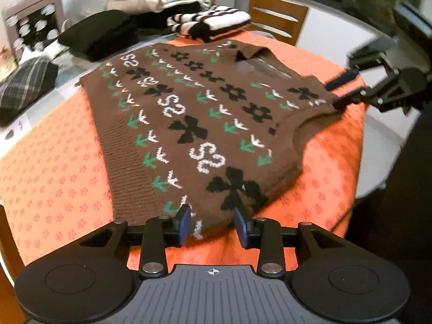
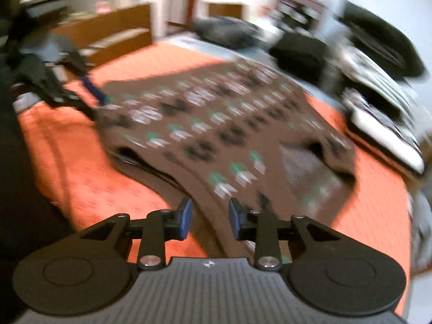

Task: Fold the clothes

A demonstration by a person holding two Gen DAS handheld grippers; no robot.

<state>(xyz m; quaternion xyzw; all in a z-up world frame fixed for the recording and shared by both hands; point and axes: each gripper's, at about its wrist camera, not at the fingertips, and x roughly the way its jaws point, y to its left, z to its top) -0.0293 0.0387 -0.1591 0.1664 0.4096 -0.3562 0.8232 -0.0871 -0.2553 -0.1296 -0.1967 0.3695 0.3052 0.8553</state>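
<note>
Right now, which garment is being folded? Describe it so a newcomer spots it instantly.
Find the orange patterned cloth covering the table. The brown knit vest lies spread flat on it. Unlike the plain dark and striped folded piles behind, it carries rows of black flowers, green-and-white sprigs and white swirls.

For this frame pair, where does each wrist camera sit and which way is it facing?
Left wrist: sits behind the left gripper, angled down across the brown patterned sweater vest on the orange cloth; its own jaws stand open at the hem corner, and the right gripper shows at the far shoulder.
Right wrist: sits behind the right gripper, angled down over the vest's shoulder edge, blurred; jaws open, with the left gripper at upper left.
Shared: vest, cloth, each other's gripper, folded clothes behind.
</note>
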